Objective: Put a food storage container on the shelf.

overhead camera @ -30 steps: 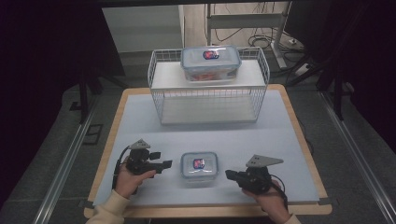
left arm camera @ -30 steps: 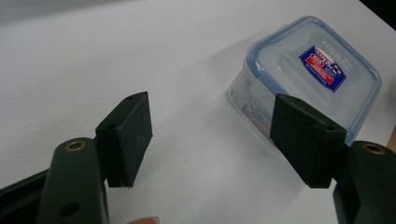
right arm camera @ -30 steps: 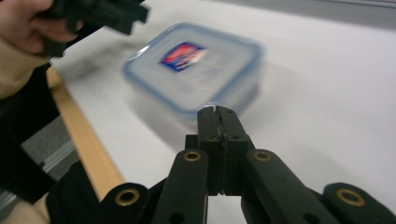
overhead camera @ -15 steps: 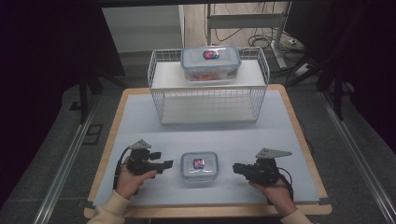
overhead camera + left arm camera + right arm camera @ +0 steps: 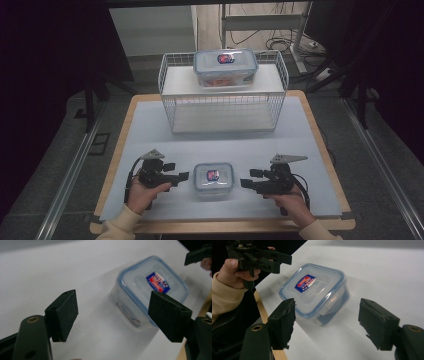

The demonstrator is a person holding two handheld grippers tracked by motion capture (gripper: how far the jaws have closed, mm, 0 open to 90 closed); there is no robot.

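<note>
Grippers sit on both sides of the small box [image 5: 213,176], low in the middle of the high view. The left gripper [image 5: 183,175] is at its left and the right gripper [image 5: 245,183] at its right, both pointing in at it, maybe so they can grab it from two sides. Both sets of jaws are wide apart and hold nothing. They have just been opening, the right ones a lot, with nothing between them. The small box has a blue-edged lid with a sticker, clipped on. Something dark lies inside, but I cannot tell what. At the top, a bigger box [image 5: 225,66] rests on a wire basket [image 5: 223,113]. Something orange is inside it.
</note>
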